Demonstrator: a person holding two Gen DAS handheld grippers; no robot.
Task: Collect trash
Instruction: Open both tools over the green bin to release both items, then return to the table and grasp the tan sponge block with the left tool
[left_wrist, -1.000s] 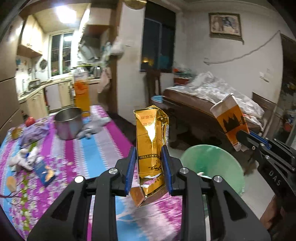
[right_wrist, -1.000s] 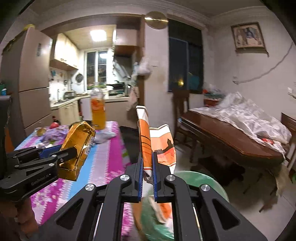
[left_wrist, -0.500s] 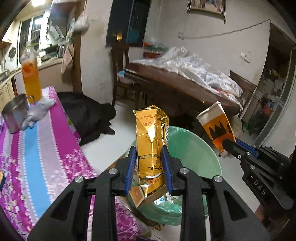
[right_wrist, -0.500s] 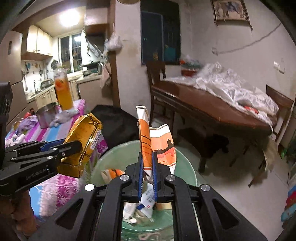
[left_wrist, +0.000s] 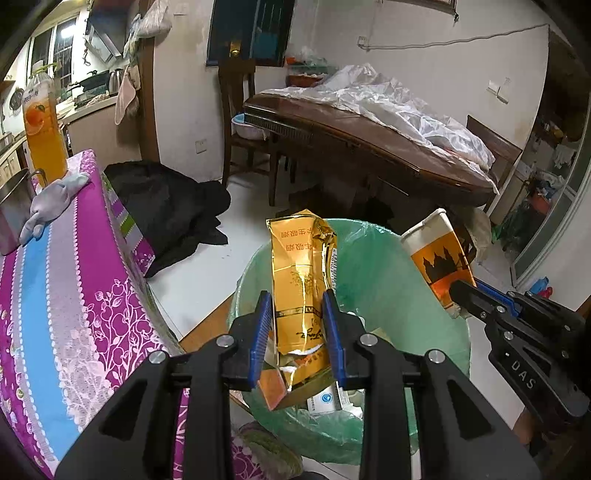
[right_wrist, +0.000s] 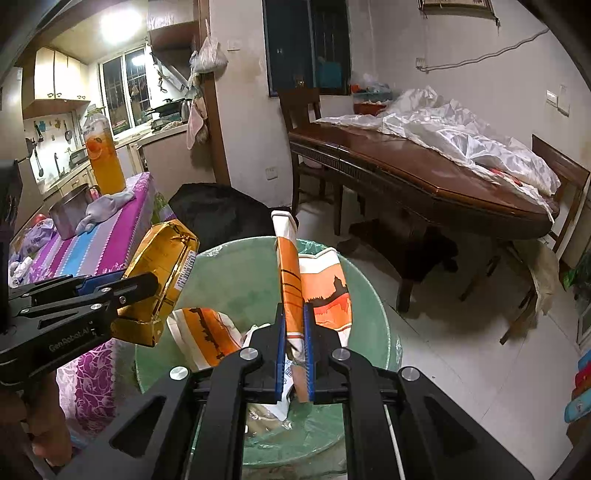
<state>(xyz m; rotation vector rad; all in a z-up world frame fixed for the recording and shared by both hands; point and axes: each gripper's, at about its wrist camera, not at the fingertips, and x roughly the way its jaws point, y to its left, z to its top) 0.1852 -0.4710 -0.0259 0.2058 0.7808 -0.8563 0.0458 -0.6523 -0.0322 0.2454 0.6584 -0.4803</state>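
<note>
Clamping a gold packet (left_wrist: 301, 280), left fingers (left_wrist: 261, 332) (right (right_wrist: 281, 347) pinch an orange carton (right_wrist: 290, 284)).

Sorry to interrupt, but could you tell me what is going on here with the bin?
A person is clearing trash with a gripper in each hand. The left gripper is shut on a gold foil packet, and the right gripper is shut on a flattened orange and white carton. Both are held over the green-lined bin beside the striped table, not yet released. Other trash already lies inside.
</note>
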